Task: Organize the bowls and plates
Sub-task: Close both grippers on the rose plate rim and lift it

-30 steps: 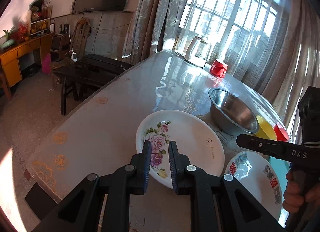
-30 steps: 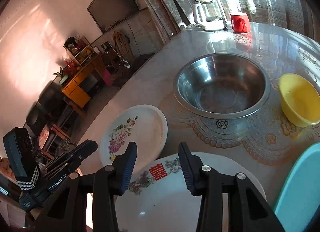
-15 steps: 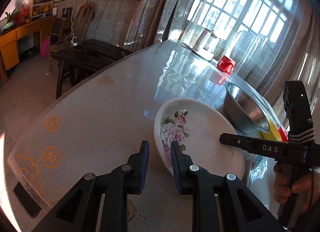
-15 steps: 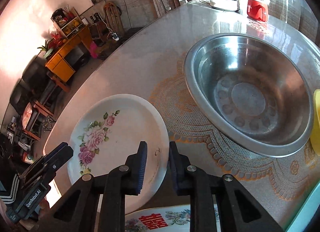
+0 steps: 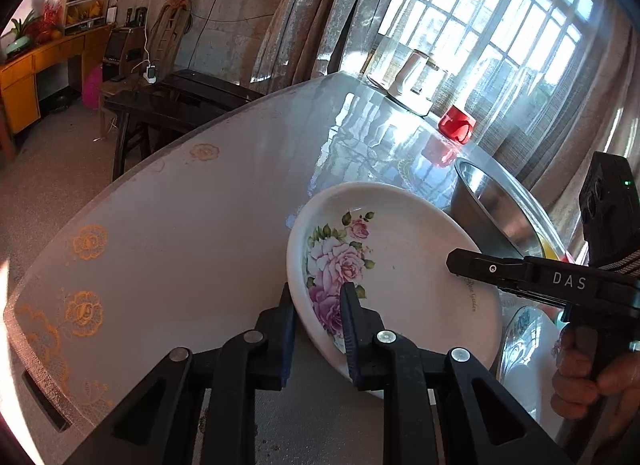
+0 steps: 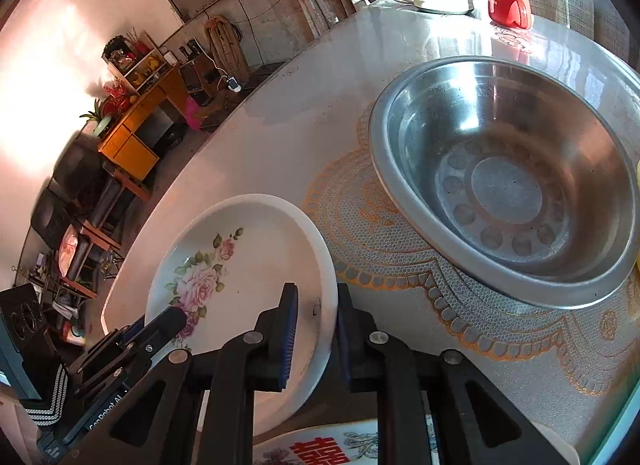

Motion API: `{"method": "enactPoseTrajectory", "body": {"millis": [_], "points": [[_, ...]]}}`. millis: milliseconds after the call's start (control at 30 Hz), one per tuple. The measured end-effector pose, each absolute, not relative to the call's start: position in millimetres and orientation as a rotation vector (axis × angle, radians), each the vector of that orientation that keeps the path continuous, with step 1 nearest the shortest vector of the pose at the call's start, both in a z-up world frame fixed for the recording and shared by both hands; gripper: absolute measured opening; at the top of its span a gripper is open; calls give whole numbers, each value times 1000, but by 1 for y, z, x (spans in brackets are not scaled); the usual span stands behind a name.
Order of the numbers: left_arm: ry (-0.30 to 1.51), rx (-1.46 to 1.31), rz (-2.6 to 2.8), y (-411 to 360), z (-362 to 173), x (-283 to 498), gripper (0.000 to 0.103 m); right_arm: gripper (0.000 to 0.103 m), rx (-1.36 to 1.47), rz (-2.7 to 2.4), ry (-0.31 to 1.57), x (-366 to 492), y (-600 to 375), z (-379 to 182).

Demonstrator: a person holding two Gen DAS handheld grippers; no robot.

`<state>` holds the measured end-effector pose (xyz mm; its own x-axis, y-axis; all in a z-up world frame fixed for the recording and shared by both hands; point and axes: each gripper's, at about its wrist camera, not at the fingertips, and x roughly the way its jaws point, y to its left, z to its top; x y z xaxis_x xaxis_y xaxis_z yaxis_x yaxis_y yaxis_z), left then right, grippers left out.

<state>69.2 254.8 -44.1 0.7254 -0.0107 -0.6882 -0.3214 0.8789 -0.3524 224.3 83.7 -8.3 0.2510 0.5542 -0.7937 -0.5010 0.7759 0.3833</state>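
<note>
Left hand-held gripper [image 5: 316,321] clamping glossy round floral plate [image 5: 400,265] rim, steel bowl [image 6: 508,181] beyond

Left wrist view sits low and close at the tabletop [image 5: 168,225] near edge, facing the window. Right wrist view looks steeply down from the opposite side. Both share the rose plate [image 5: 400,265] [image 6: 248,261], probably lifted.

my right gripper [image 6: 316,329] left the printed plate [image 6: 332,449] | now both grippers pinch the rose plate [image 5: 400,265] rim | plate tilted
</note>
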Motion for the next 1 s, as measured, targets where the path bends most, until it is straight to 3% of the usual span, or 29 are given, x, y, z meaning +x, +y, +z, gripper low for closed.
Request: {"method": "enactPoseTrajectory", "body": {"millis": [533, 1000], "points": [[687, -409, 129, 229, -4, 65, 21, 18, 223, 743, 1019, 209, 34, 23], [690, -274, -104, 114, 32, 84, 21, 20, 365, 569, 896, 166, -90, 51]]}}
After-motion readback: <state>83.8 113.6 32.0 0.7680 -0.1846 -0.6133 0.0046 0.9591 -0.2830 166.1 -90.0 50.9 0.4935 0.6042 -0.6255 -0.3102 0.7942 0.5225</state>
